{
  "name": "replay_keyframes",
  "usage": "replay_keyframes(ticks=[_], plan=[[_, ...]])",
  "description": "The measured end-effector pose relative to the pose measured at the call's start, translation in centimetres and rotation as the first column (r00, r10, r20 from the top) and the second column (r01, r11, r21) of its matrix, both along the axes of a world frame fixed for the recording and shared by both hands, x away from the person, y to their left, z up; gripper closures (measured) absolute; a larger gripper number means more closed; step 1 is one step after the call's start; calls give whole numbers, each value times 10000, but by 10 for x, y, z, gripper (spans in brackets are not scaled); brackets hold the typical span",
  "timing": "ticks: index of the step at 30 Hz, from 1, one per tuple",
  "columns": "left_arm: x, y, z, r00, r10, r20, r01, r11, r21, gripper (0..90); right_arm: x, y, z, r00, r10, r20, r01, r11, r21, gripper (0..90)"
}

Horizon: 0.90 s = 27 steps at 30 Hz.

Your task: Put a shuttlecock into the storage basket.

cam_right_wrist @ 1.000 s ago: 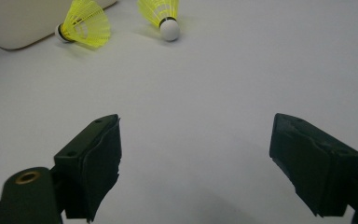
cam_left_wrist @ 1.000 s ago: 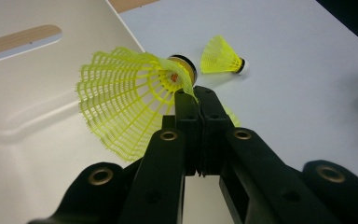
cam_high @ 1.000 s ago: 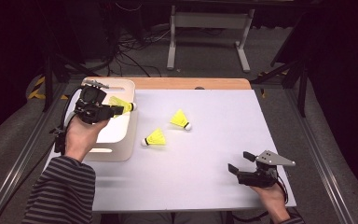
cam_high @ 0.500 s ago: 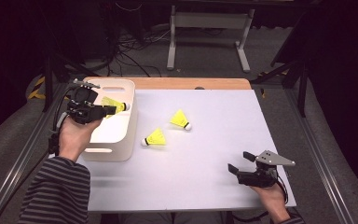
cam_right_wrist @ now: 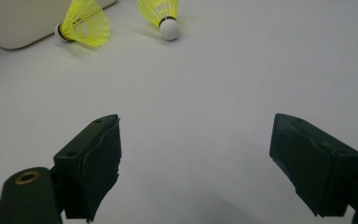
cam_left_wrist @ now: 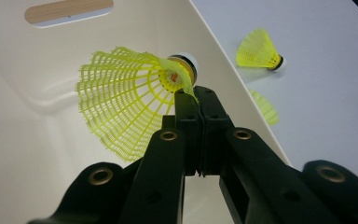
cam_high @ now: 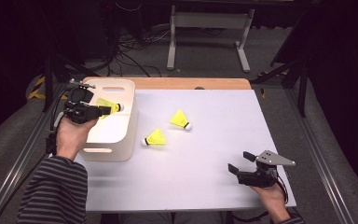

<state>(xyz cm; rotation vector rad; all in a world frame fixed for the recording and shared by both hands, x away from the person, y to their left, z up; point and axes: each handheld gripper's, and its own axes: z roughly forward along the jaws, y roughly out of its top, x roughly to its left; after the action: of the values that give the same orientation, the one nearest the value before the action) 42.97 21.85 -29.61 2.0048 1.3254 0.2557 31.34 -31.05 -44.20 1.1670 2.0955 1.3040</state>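
Note:
My left gripper [cam_high: 103, 111] hangs over the white bin [cam_high: 127, 140] at the table's left, shut on the skirt edge of a yellow shuttlecock [cam_high: 108, 105]. The left gripper view has the black jaws [cam_left_wrist: 196, 95] pressed together on that skirt, with the shuttlecock [cam_left_wrist: 121, 102] above the bin's floor [cam_left_wrist: 28, 149], cork pointing away. Two more yellow shuttlecocks lie on the table, one [cam_high: 155, 138] just right of the bin and one [cam_high: 181, 120] further back. My right gripper [cam_high: 238, 163] rests open at the front right, nothing between its jaws [cam_right_wrist: 196, 140].
The white table top [cam_high: 223, 116] has a wooden strip along its far edge. The right gripper view shows both loose shuttlecocks [cam_right_wrist: 86, 21] [cam_right_wrist: 162, 11] far ahead, beside the bin's corner [cam_right_wrist: 18, 23]. Metal rails run down both sides of the table, and a stand is on the floor behind.
My left gripper has carried the held shuttlecock leftward and slightly down over the bin. The right gripper and both loose shuttlecocks have stayed put.

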Motion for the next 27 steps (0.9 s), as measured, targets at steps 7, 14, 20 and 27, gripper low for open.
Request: replay_keyframes(ticks=[7, 14, 20, 27], plan=[[5, 0, -4, 9998, 154, -158, -151, 9997, 204, 890, 0, 0, 0, 10000, 18, -16, -18, 10000, 5, 173], [11, -3, -7, 9995, 198, -243, -191, 9994, 301, 890, 0, 0, 0, 10000, 22, -20, -22, 10000, 5, 172], [16, -5, -10, 9991, 206, -383, -193, 9993, 332, 889, 0, 0, 0, 10000, 24, -22, -24, 10000, 6, 173], [25, -4, -16, 9974, 348, -625, -321, 9985, 436, 889, 0, 0, 0, 10000, 39, -37, -39, 10000, 10, 172]])
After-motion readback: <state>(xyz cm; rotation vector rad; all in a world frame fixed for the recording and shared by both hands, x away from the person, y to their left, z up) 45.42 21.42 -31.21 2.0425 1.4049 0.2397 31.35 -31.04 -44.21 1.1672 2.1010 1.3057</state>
